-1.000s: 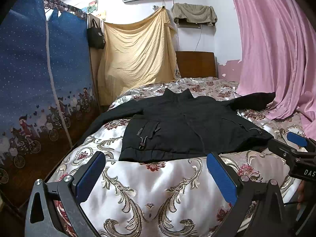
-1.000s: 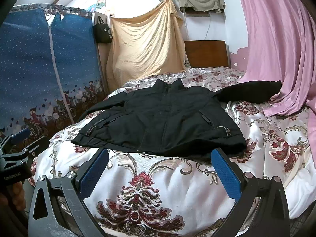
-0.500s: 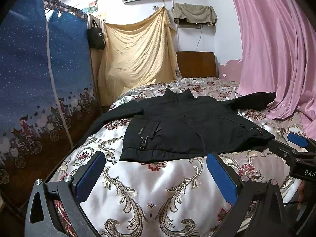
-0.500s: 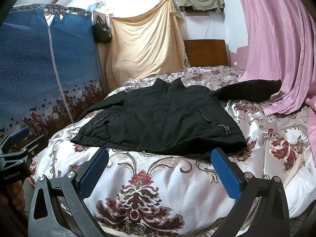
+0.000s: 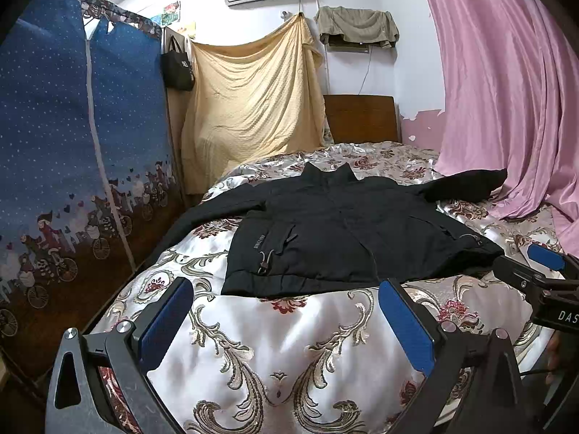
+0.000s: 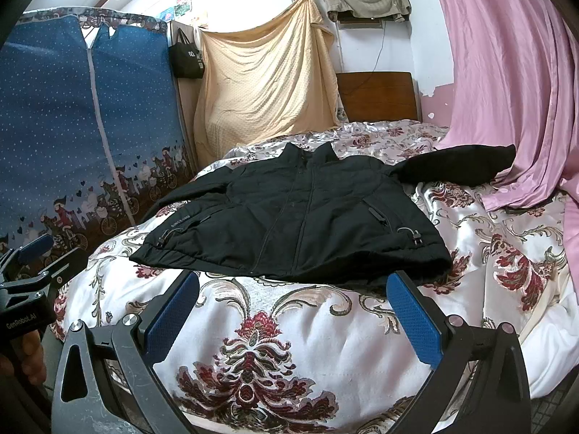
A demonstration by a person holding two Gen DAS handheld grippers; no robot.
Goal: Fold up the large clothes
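A black jacket (image 5: 347,231) lies spread front-up on the bed, collar toward the headboard, both sleeves stretched out to the sides. In the right wrist view the same jacket (image 6: 300,220) fills the middle of the bed. My left gripper (image 5: 286,322) hovers open over the foot of the bed, just short of the jacket's hem, nothing between its blue pads. My right gripper (image 6: 293,311) is also open and holds nothing, just short of the hem. Each gripper shows at the edge of the other's view: right gripper (image 5: 542,271), left gripper (image 6: 36,264).
The bed carries a shiny floral bedspread (image 5: 289,343). A blue fabric wardrobe (image 5: 72,144) stands along the left side. A pink curtain (image 5: 506,90) hangs on the right and drapes onto the bed. A wooden headboard (image 5: 362,119) and a yellow sheet (image 5: 253,108) are at the back.
Both grippers have crept slightly forward toward the jacket's hem. The jacket has not moved and both grippers remain open.
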